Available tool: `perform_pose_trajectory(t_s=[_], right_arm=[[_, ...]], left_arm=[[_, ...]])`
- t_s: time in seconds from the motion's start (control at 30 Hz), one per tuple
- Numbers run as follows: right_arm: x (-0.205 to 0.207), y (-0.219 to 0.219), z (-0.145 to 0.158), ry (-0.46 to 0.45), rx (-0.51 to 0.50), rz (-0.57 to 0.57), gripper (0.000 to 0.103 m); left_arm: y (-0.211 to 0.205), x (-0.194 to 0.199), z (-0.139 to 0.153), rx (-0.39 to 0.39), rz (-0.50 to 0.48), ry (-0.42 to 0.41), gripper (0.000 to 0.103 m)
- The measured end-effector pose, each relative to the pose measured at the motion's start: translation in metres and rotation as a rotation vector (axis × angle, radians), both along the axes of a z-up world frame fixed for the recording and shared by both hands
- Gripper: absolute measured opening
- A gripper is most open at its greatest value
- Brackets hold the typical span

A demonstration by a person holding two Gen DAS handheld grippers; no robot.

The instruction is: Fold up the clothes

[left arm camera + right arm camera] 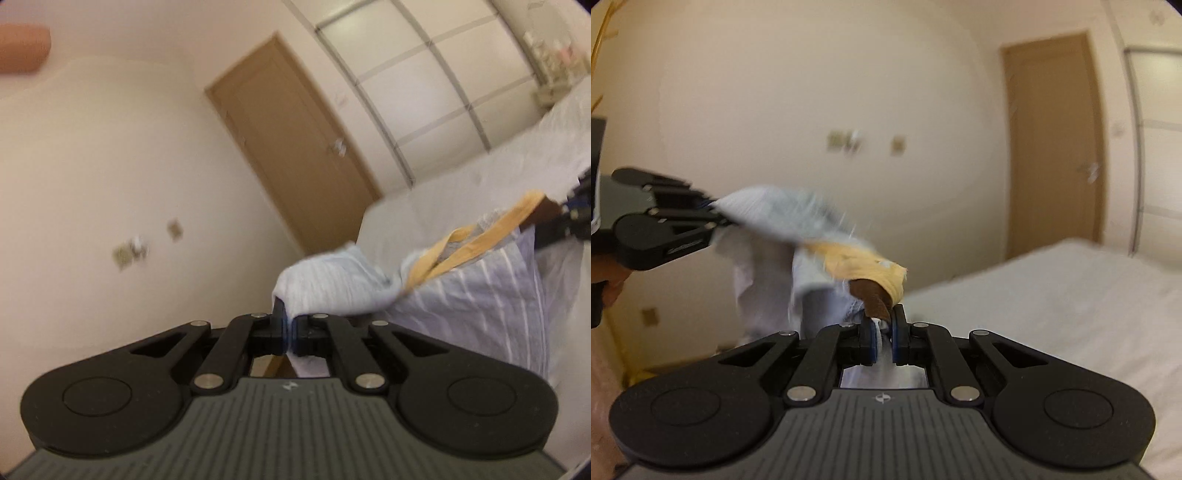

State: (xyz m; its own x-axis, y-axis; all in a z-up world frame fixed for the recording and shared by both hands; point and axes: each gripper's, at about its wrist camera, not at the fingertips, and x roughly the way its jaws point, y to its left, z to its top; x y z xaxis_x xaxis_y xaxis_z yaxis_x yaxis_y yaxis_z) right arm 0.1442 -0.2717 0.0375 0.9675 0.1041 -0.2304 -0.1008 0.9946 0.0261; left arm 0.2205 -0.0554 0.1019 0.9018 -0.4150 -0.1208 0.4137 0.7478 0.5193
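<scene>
- No readable writing shows in either view; each gripper body carries only a small pale emblem on its ribbed grey top, too small to read.
- The left gripper (287, 325) has its jaws closed on a fold of the pale blue striped garment (461, 295), which bunches just above the fingertips and stretches off to the right.
- The right gripper (882, 332) is clamped on the garment's (783, 214) other end, with a brown tab and pale cloth pinched between its blue-padded fingers (899, 332).
- The garment hangs in the air between the two grippers, above and beside the white bed (1052, 295); its yellow trim (480, 243) runs along the top edge.
- Only the left wrist view shows the wardrobe (424, 85) with its grid of panels and the cluttered shelf beyond the bed.
- Only the right wrist view shows the left gripper (716, 212) from the side, with part of the person's hand (611, 280) behind it.
- Both views take in the brown door (295, 147) and the wall sockets (846, 142), blurred.
</scene>
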Motion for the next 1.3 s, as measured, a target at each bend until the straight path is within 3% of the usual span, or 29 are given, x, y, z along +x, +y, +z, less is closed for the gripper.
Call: perform_pose_trajectory(t_s=[0.13, 0.3, 0.47, 0.57, 0.73, 0.87, 0.97, 1.07, 1.17, 1.3], right_arm=[[-0.08, -0.042, 0.046, -0.099, -0.033, -0.124, 0.007], [-0.197, -0.094, 0.094, -0.202, -0.083, -0.293, 0.006], [-0.313, -0.119, 0.126, -0.259, -0.178, -0.431, 0.006], [-0.369, -0.127, 0.134, -0.264, -0.212, -0.5, 0.007], [-0.396, -0.161, 0.101, -0.127, -0.201, -0.585, 0.007], [-0.39, -0.195, 0.034, 0.051, -0.145, -0.652, 0.007], [-0.383, -0.208, -0.016, 0.184, -0.095, -0.689, 0.008], [-0.385, -0.218, -0.058, 0.275, -0.026, -0.757, 0.035], [-0.402, -0.222, -0.084, 0.293, 0.074, -0.777, 0.035], [-0.423, -0.224, -0.09, 0.257, 0.088, -0.719, 0.046]], left_arm=[[-0.018, -0.052, 0.037, -0.087, -0.127, -0.049, 0.001], [-0.038, -0.122, 0.068, -0.208, -0.316, -0.053, 0.001], [-0.063, -0.183, 0.081, -0.287, -0.52, 0.025, 0.001], [-0.083, -0.204, 0.071, -0.302, -0.622, 0.158, 0.002], [-0.135, -0.205, 0.006, -0.199, -0.642, 0.394, 0.005], [-0.179, -0.185, -0.077, -0.059, -0.579, 0.578, 0.005], [-0.194, -0.167, -0.131, 0.05, -0.522, 0.63, 0.005], [-0.195, -0.156, -0.152, 0.081, -0.507, 0.659, 0.01], [-0.193, -0.147, -0.162, 0.091, -0.507, 0.667, 0.015], [-0.206, -0.144, -0.16, 0.101, -0.527, 0.638, 0.015]])
